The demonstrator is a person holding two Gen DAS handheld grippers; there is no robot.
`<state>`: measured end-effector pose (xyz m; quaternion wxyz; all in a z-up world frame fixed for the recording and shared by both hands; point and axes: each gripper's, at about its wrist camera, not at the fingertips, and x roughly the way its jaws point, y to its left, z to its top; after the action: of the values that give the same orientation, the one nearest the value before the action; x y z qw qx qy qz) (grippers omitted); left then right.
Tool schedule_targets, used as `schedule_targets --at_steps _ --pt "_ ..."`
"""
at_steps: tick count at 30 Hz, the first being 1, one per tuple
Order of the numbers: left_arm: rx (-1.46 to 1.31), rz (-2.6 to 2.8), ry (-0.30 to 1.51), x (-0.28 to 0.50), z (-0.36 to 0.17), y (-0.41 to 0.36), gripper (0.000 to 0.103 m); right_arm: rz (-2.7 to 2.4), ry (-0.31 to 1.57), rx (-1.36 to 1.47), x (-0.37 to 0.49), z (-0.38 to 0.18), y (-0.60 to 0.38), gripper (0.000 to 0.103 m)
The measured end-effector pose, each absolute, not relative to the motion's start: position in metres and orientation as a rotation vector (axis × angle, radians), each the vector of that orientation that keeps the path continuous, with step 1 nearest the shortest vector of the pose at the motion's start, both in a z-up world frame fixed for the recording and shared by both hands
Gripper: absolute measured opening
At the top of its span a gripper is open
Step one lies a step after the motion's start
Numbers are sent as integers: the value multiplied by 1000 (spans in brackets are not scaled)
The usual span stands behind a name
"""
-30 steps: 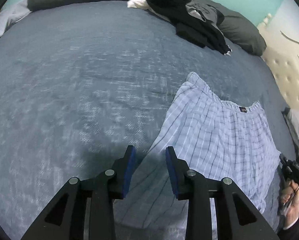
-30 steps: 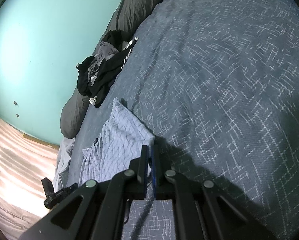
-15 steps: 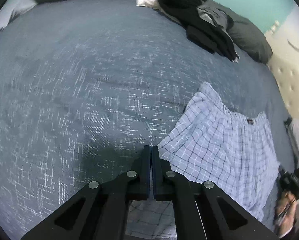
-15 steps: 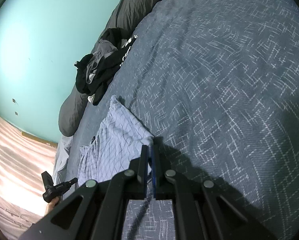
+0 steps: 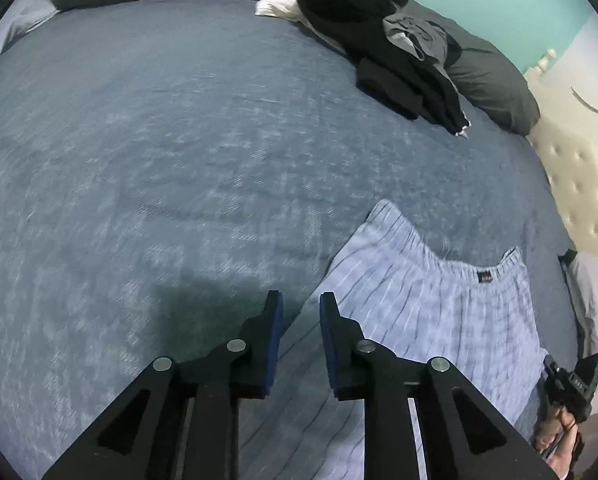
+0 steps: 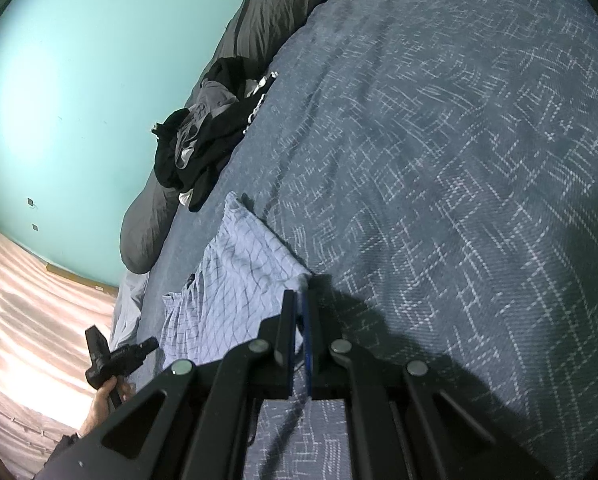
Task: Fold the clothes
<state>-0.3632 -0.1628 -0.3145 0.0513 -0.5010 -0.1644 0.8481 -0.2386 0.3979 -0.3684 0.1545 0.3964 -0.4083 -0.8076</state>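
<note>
Light blue checked shorts (image 5: 419,312) lie flat on the blue bedspread (image 5: 139,160), waistband towards the far side. My left gripper (image 5: 301,314) hangs just above their left edge. Its jaws are opening, and the pads press on nothing. In the right wrist view my right gripper (image 6: 298,298) is shut on a corner of the shorts (image 6: 235,276), which is lifted slightly off the bedspread (image 6: 459,160). A hand holds the right gripper's body (image 5: 571,384) at the lower right of the left wrist view.
A heap of dark clothes (image 5: 399,52) rests against grey pillows (image 5: 495,80) at the head of the bed, also visible as the heap (image 6: 203,144). A cream tufted panel (image 5: 579,184) runs along the right side. A turquoise wall (image 6: 79,80) stands behind.
My left gripper was open, shut half a second ago, and now stands open again, shifted a little along the shorts' edge. The right gripper has kept its hold and its place.
</note>
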Motion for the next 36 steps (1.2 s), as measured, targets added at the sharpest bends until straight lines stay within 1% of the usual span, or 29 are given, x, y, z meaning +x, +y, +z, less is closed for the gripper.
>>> schedule_targets --at_steps 6,7,8,9,16,26,28,29,30,32,36 --pt "-1549 2555 -490 -389 -328 -149 20 -2311 -1163 1137 -240 -368 397 3" --pt "-1550 2551 -488 -391 -330 -147 18 -2311 -1162 1136 -240 -367 397 3" --pt "-1550 2548 -488 -394 -331 -146 7 -2311 -1160 1136 -240 -367 397 3" --pt "-1550 2554 -486 -395 -333 -146 1 -2310 -1158 1135 -240 -367 397 3" --pt "-1542 2600 -519 -399 -332 -154 1 -2311 -1165 1134 -237 -367 398 3" --pt "-1582 2572 -517 -403 -331 -154 1 -2307 -1169 1136 -236 -368 398 3" --pt "-1583 2572 -501 -400 -330 -154 4 -2303 -1175 1137 -236 -368 398 3" --pt "-1583 2573 -500 -398 -329 -155 10 -2303 -1176 1137 -236 -368 399 3" --pt "-1583 2577 -506 -394 -328 -158 19 -2302 -1178 1137 -236 -368 399 3" --pt "-1585 2581 -514 -385 -324 -164 26 -2302 -1183 1138 -236 -368 399 3" --pt "-1591 2572 -509 -359 -317 -177 35 -2301 -1200 1134 -235 -368 400 3"
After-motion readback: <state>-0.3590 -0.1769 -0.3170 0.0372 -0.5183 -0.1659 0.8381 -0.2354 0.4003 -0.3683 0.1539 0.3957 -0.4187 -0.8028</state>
